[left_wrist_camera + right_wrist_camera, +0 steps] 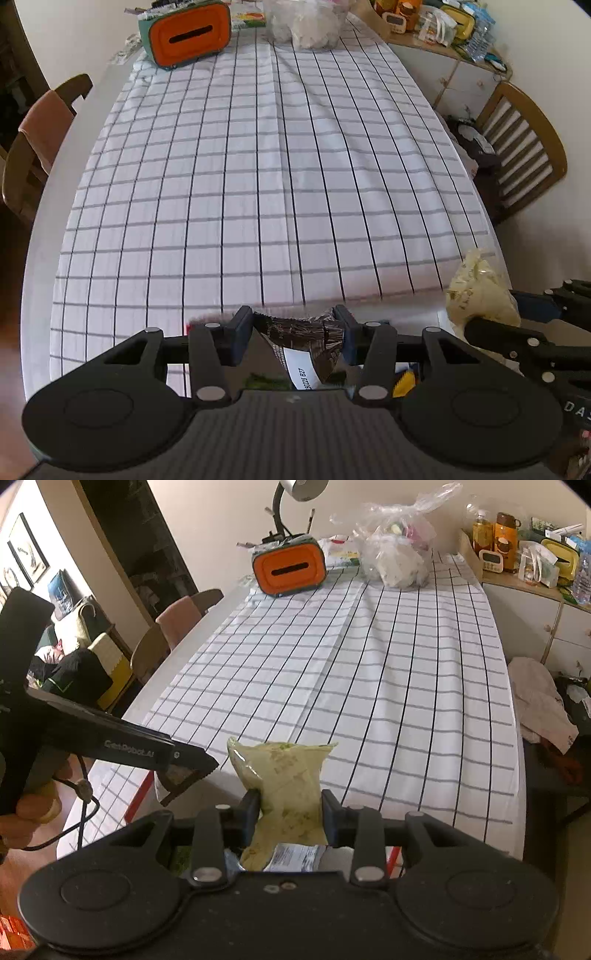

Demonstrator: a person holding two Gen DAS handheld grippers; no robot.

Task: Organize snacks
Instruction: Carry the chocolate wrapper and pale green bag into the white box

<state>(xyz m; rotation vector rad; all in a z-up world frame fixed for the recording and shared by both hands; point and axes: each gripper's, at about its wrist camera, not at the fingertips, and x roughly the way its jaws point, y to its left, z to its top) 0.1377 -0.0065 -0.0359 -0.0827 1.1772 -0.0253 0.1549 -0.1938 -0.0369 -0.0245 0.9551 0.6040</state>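
Observation:
My left gripper [293, 321] is shut on a dark brown snack packet [299, 343] with a white label, held just over the near edge of the checked tablecloth [258, 166]. My right gripper [290, 803] is shut on a pale yellow-green snack bag [284, 775], which stands upright between the pads. That same bag [480, 291] shows at the right of the left wrist view, beside the right gripper's black body. The left gripper's body [122, 746] reaches in from the left of the right wrist view, with a hand [22, 812] on its handle.
At the table's far end stand an orange and green box with a slot [188, 35], a clear plastic bag of items [306, 26] and a lamp [291, 502]. Wooden chairs [524, 147] flank the table. A cluttered sideboard [524, 565] lies at the far right.

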